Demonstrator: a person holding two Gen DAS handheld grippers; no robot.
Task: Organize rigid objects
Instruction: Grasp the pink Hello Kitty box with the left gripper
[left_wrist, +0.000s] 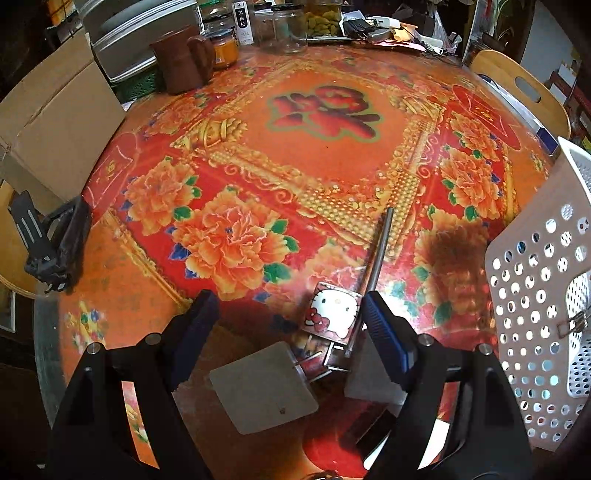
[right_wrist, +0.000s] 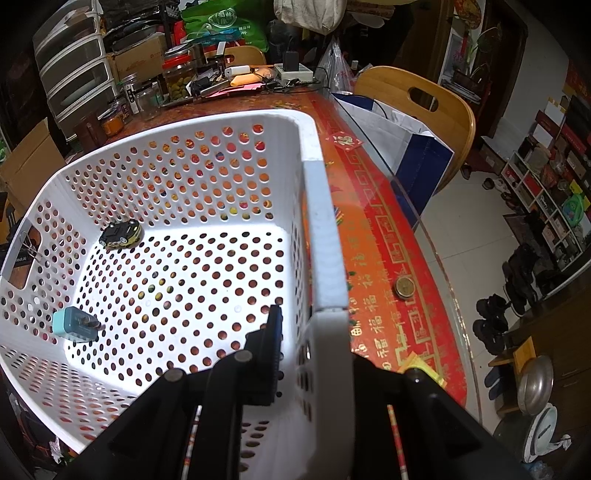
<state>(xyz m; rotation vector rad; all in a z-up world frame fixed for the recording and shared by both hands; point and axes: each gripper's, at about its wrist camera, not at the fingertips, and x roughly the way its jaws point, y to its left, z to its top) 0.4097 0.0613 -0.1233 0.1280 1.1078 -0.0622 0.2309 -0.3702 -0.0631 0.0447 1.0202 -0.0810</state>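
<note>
Two grippers are working: my right gripper (right_wrist: 314, 354) is pinching the white basket (right_wrist: 317, 206) by its rim, steadying it. I am lowering my left gripper (left_wrist: 291, 314), fingers spread, around the Hello Kitty charger (left_wrist: 334, 314) lying on the table (left_wrist: 332, 162) beside a metal rod (left_wrist: 376, 254); I am centring to avoid catching the rod.

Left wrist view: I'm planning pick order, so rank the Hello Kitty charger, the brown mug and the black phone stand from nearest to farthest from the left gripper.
1. Hello Kitty charger, between the left gripper fingers.
2. Black phone stand, at the table's left edge.
3. Brown mug, far back left.
</note>
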